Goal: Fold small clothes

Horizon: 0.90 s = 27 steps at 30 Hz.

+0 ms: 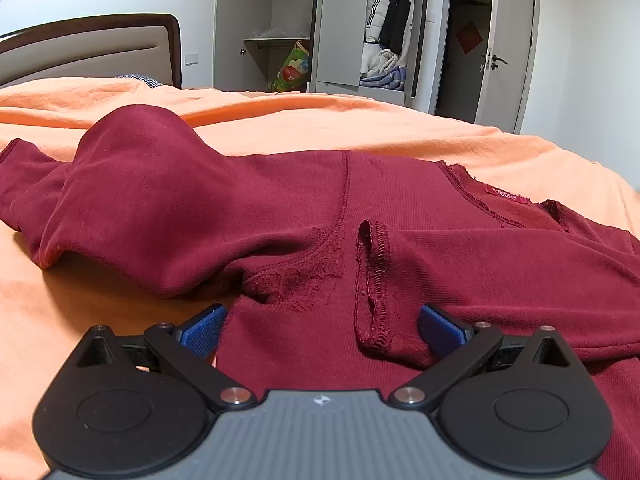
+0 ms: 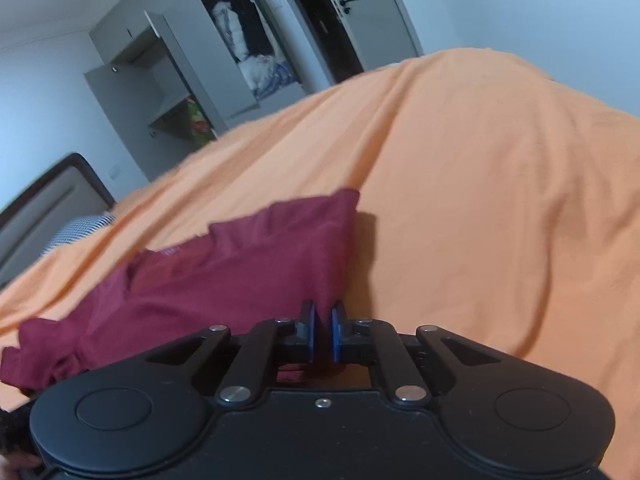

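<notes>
One dark red ribbed knit long-sleeved top (image 1: 400,208) lies spread on the orange bed sheet (image 1: 320,124), neckline and label toward the far right in the left wrist view, one sleeve humped up at the left and a hemmed cuff lying across the body near the front. The right hand-held gripper (image 2: 322,330) has its blue pads nearly together with a fold of the red fabric pinched between them; the cloth rises from the sheet toward the pads, so an edge or sleeve appears to be lifted. The left hand-held gripper (image 1: 320,326) stands with its blue pads wide apart, low over the body of the garment, the cuff lying between them, clamped on nothing. Judged step: a fold is in progress, the right side carrying fabric over. The next move calls for laying the held portion flat across the body, then closing the left pads on the cuff or the humped sleeve. An open grey wardrobe (image 1: 340,24) stands beyond the bed.
</notes>
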Motion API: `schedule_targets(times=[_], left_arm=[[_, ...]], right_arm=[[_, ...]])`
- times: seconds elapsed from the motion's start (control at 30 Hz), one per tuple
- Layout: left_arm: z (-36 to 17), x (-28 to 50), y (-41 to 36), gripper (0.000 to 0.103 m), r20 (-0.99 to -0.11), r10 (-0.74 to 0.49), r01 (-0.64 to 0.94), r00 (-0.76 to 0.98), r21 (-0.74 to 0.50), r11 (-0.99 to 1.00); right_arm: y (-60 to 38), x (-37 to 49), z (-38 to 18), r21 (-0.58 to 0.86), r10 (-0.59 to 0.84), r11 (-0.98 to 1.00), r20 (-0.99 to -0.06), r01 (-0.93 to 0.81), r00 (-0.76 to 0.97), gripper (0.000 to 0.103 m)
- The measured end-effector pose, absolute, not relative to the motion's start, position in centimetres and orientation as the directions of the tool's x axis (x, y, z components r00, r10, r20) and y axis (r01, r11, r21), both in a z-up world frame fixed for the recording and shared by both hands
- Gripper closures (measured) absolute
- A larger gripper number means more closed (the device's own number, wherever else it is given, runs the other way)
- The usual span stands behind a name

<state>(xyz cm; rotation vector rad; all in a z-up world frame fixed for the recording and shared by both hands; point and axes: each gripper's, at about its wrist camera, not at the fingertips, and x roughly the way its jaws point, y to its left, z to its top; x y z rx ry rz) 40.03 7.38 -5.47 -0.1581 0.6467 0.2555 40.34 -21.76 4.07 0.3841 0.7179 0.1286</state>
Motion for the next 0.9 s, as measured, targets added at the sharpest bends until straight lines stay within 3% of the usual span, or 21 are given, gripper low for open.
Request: schedule_targets(times=[0.13, 0.4, 0.47, 0.57, 0.67, 0.73, 0.83, 0.87, 0.9], left_arm=[[-4.6, 39.9, 7.5, 0.001, -0.634, 0.178, -0.275, 0.752, -0.056, 0.960], [-2.5, 36.3, 8.4, 0.000, -0.655, 0.141, -0.270, 0.743, -0.100, 0.958], [-2.1, 34.6, 8.6, 0.000, -0.654, 0.134, -0.265, 0.744, -0.105, 0.959], [-1.7, 32.1, 8.7, 0.000, -0.654, 0.119, -0.249, 0.747, -0.109, 0.962], [-1.7, 29.4, 8.9, 0.000, -0.663, 0.099, -0.234, 0.742, -0.117, 0.965], [-1.9, 27.9, 9.2, 0.000, -0.679, 0.096, -0.240, 0.728, -0.120, 0.963], [-2.1, 26.1, 9.5, 0.000, -0.687, 0.098, -0.237, 0.720, -0.111, 0.965], [-2.1, 25.5, 9.6, 0.000, -0.688, 0.102, -0.233, 0.719, -0.100, 0.967], [-2.0, 25.1, 9.7, 0.000, -0.689, 0.105, -0.229, 0.717, -0.091, 0.969]], right_arm=[[-20.3, 40.4, 2.7, 0.291, 0.193, 0.957, -0.643, 0.003, 0.741, 0.094], [-20.7, 35.9, 4.8, 0.365, 0.294, 0.928, -0.609, -0.069, 0.737, 0.027], [-21.0, 33.4, 5.0, 0.389, 0.336, 0.916, -0.600, -0.103, 0.726, 0.019], [-21.2, 29.3, 5.4, 0.416, 0.381, 0.899, -0.593, -0.136, 0.709, 0.016], [-21.1, 25.4, 5.4, 0.441, 0.407, 0.886, -0.601, -0.139, 0.688, 0.016], [-20.8, 23.1, 5.1, 0.454, 0.415, 0.881, -0.616, -0.129, 0.670, 0.024], [-20.1, 20.2, 4.4, 0.451, 0.410, 0.886, -0.658, -0.106, 0.631, 0.061], [-19.8, 19.4, 4.2, 0.439, 0.399, 0.893, -0.676, -0.096, 0.619, 0.082], [-19.6, 18.8, 4.2, 0.431, 0.388, 0.898, -0.689, -0.084, 0.612, 0.092]])
